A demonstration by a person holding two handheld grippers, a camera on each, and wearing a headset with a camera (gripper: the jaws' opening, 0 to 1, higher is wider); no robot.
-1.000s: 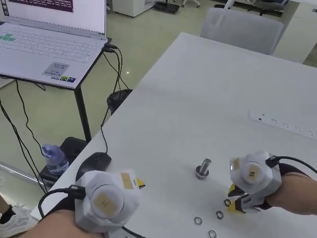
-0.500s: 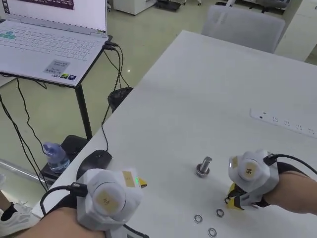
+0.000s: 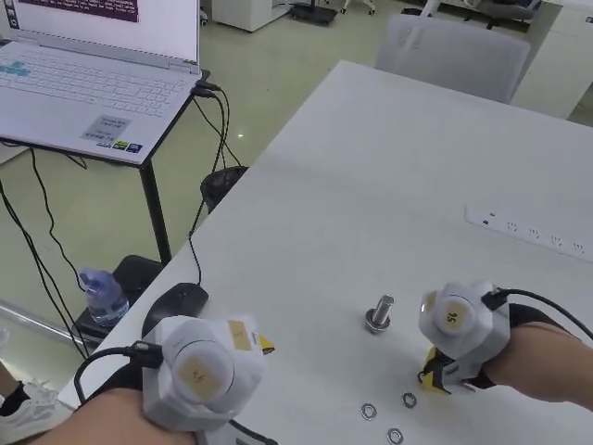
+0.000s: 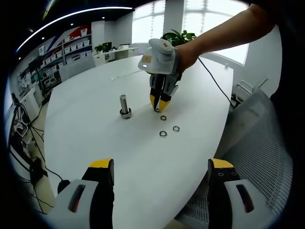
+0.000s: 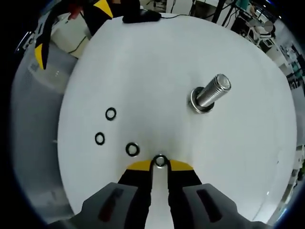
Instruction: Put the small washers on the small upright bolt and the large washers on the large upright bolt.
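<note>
Left tongs point(image 4: 160, 164) spread wide, empty, at the desk's point(image 3: 371, 185) edge. Three loose washers point(image 5: 110, 113) lie near one upright bolt point(image 5: 209, 93). Right tongs point(image 5: 160, 168) nearly closed, pinching a fourth washer point(image 5: 160, 161) on the desk.

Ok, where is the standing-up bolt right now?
In the head view the upright bolt stands on the white table, just left of the right hand-held gripper, with loose washers lying nearer the person.
</note>
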